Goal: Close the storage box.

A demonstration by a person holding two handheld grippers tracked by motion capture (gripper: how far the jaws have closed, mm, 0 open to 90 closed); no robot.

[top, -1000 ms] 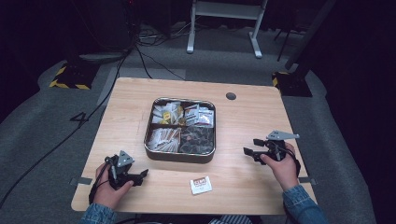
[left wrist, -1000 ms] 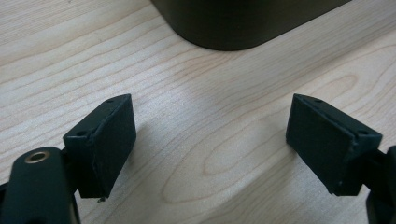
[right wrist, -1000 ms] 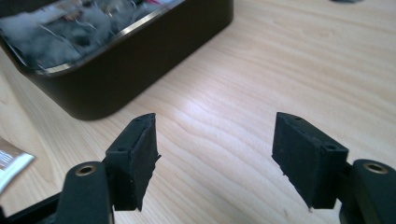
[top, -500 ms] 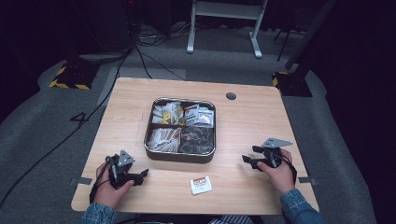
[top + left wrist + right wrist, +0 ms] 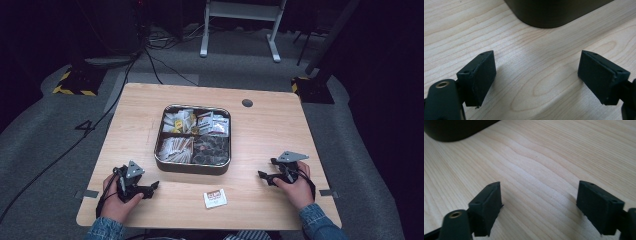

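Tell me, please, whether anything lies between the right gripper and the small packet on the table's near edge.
Nothing visible does: bare wood separates the open right gripper from the packet; the tin sits farther back.

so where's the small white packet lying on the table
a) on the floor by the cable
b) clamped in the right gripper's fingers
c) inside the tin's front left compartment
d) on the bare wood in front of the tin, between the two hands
d: the high view shows the small white packet flat on the table, just in front of the tin, apart from it and from both grippers.
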